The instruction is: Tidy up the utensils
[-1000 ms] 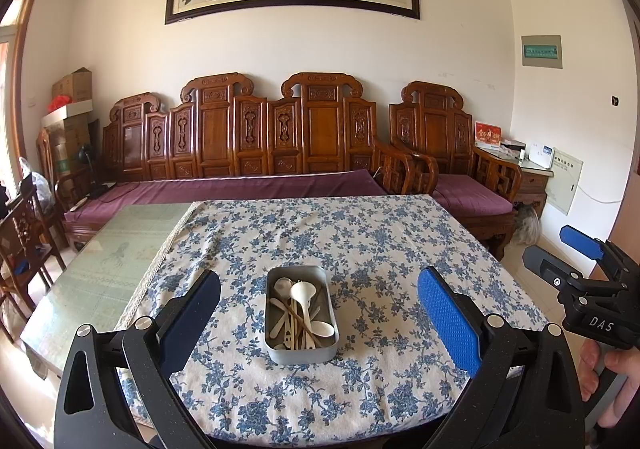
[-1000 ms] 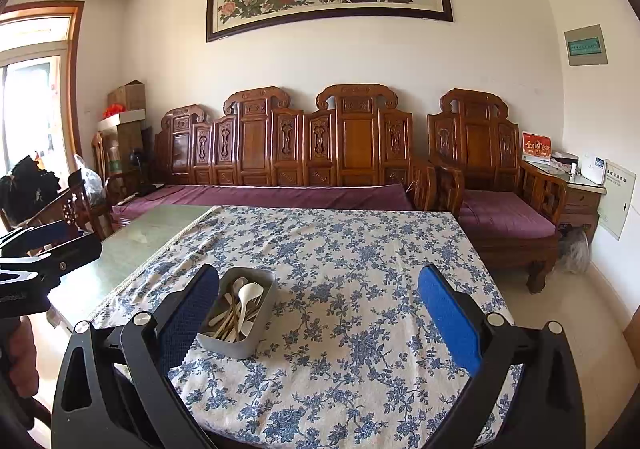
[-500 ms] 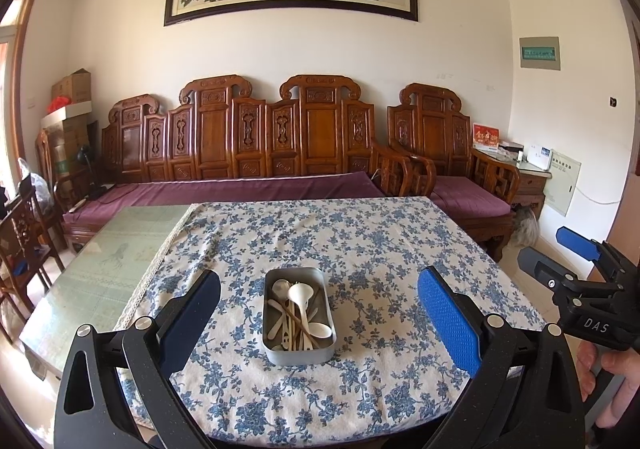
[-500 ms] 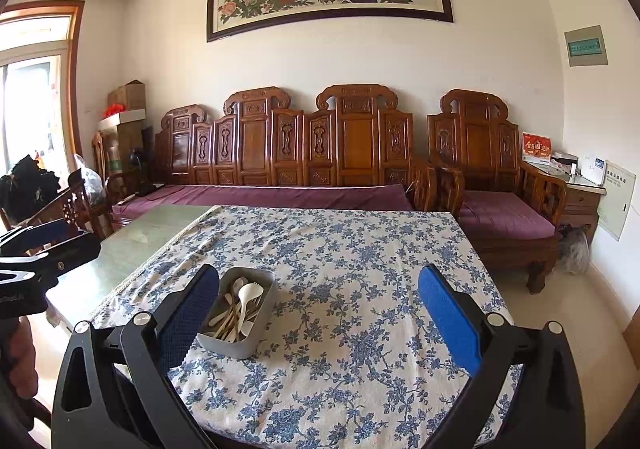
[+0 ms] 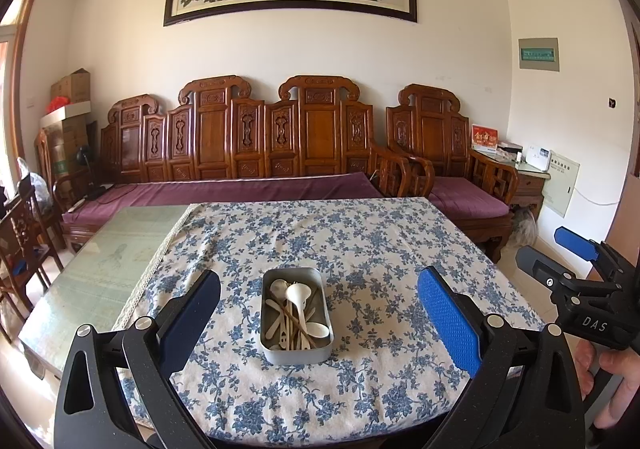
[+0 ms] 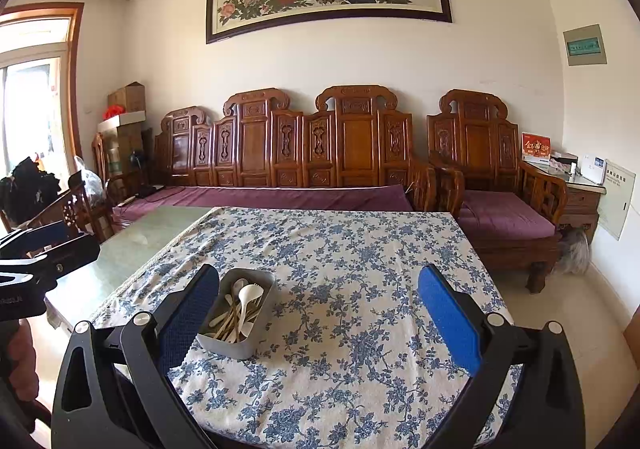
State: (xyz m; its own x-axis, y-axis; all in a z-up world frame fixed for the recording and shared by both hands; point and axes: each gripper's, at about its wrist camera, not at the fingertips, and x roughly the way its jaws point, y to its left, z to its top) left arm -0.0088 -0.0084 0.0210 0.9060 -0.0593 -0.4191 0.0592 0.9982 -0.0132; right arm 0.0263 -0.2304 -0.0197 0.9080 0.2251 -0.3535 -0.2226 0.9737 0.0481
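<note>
Plainly gathered already: pale spoons (image 5: 299, 295) and thin wooden sticks (image 5: 294, 323) lay heaped crosswise inside a grey metal tin (image 5: 295, 352), set on the blue-flowered tablecloth (image 5: 360, 241) toward the near edge. Nothing loose seen on the cloth around it. Fits two stages alike — utensils all collected into the tin, or a jumbled tin waiting to be sorted out — and cannot be settled from this.

Left gripper (image 5: 318, 309) held back from the table, fingers spread wide, nothing between them, tin centred in the gap. Right gripper (image 6: 318, 309) likewise spread wide and empty, tin just inside its left finger (image 6: 192, 309).

Judged for any handling to come: best taken one piece at a time, by a handle end standing proud of the heap, pinched across the thin side; crossed sticks likely to drag neighbours along, and the light tin likely to slide on cloth unless steadied by the other gripper.

Left wrist view gave the tin from nearly above, showing how the pieces overlap, plus the right gripper (image 5: 576, 273) and the hand (image 5: 612, 373) holding it. Right wrist view gave the tin's side wall (image 6: 228, 345) and depth instead, with the left gripper (image 6: 36, 257) at frame edge.
</note>
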